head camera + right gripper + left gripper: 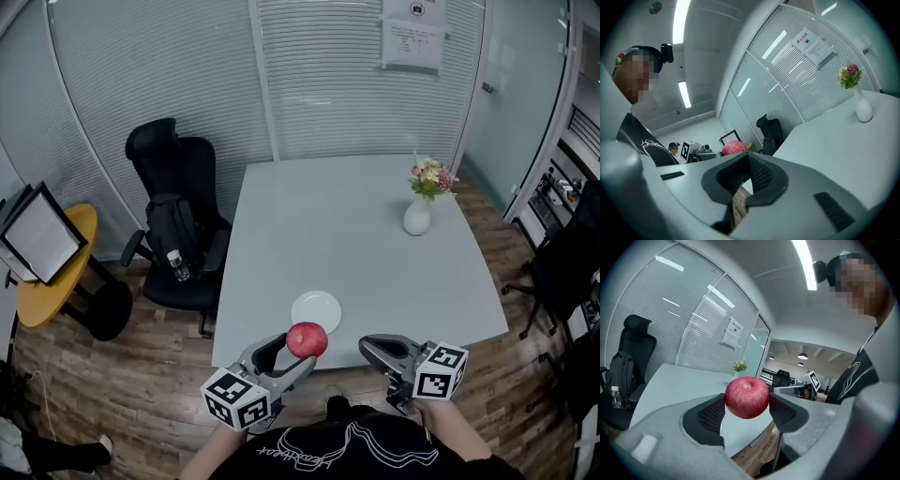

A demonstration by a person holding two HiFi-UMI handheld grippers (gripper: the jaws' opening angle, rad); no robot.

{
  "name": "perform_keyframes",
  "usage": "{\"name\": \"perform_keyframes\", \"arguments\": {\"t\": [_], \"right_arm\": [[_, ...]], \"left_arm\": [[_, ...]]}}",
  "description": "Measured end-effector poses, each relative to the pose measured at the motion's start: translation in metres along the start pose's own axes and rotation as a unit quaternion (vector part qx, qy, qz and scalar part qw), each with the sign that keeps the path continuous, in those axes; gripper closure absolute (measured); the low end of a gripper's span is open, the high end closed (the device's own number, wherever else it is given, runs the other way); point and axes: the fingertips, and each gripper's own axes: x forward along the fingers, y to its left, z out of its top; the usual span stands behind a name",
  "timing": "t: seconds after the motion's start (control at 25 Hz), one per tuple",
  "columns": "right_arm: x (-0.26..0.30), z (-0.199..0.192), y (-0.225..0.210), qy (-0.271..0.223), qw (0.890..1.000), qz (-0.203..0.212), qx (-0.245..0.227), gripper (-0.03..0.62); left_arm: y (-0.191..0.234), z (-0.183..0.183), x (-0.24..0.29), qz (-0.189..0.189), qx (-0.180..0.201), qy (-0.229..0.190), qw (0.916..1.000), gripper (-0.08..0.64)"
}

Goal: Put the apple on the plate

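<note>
Red apple [747,397] — round, speckled, stem-dimpled.

— How many apples?
— One apple [307,339], between the jaws of the left gripper [292,354].
— Plates?
— One plate [316,310], just ahead of those jaws, on the one grey table [347,253].
— And grippers?
— Two. The right gripper [372,347] is the second.
— What else?
— One vase of flowers [417,217], well ahead of the right jaws. Off to the left of the left jaws there's one black office chair [178,159], one backpack [173,230], one bottle [179,266] and one yellow round table [52,272].
</note>
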Motion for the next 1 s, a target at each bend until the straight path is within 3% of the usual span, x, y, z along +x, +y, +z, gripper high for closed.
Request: {"name": "perform_keyframes", "arguments": {"t": [0.44, 1.0], "right_arm": [[0.023, 0.022, -0.066, 0.008, 1.000, -0.010, 0.019, 0.584], [0.035, 0.017, -0.130, 0.036, 0.998, -0.042, 0.042, 0.584]], "left_arm": [[0.053, 0.006, 0.054, 0.025, 0.022, 0.025, 0.9991, 0.259], [0.119, -0.030, 0.114, 0.056, 0.031, 0.061, 0.9961, 0.259]]}}
